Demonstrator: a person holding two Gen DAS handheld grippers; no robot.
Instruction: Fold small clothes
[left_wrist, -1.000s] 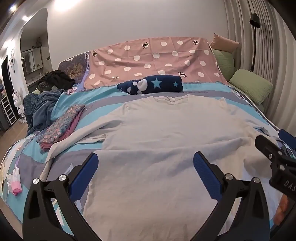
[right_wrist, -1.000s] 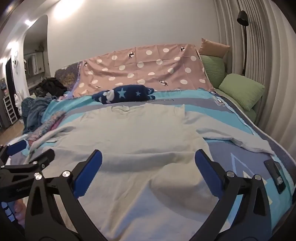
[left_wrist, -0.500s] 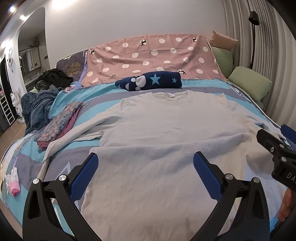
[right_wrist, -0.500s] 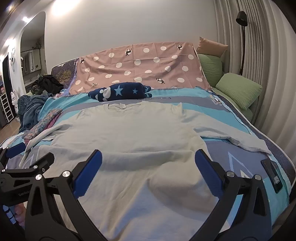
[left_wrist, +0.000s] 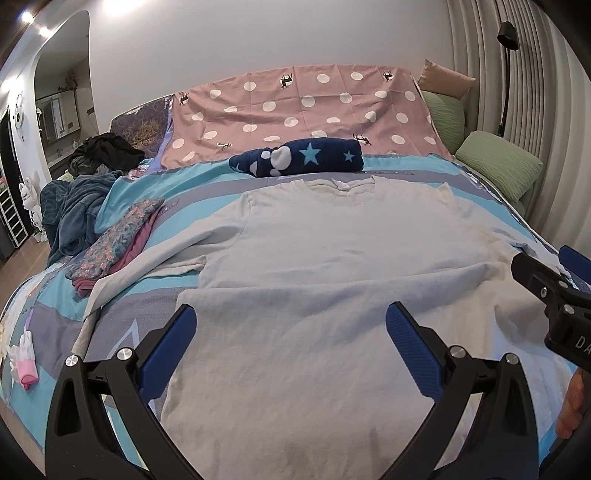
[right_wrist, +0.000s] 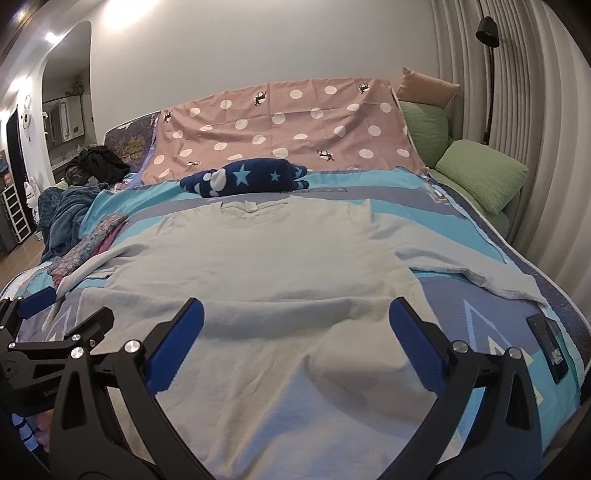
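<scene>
A pale long-sleeved shirt (left_wrist: 332, 251) (right_wrist: 266, 258) lies front-up across the bed, neck toward the headboard. Its hem part is doubled up over the body, making a raised fold (left_wrist: 332, 291) (right_wrist: 280, 314) across the middle. One sleeve (left_wrist: 147, 262) trails to the left, the other (right_wrist: 472, 269) to the right. My left gripper (left_wrist: 290, 343) is open above the near cloth, nothing between its blue pads. My right gripper (right_wrist: 295, 339) is open too, hovering over the same fold; it also shows at the right edge of the left wrist view (left_wrist: 554, 280).
A rolled navy star blanket (left_wrist: 299, 157) lies beyond the collar. Floral folded clothes (left_wrist: 114, 240) and a blue heap (left_wrist: 74, 206) sit on the left. Green pillows (right_wrist: 480, 173) line the right side. A dark phone (right_wrist: 550, 347) lies near the right bed edge; a small pink item (left_wrist: 24, 358) at left.
Both grippers have stayed open and drawn back a little toward the foot of the bed. The shirt lies as it did, with the folded hem part unmoved.
</scene>
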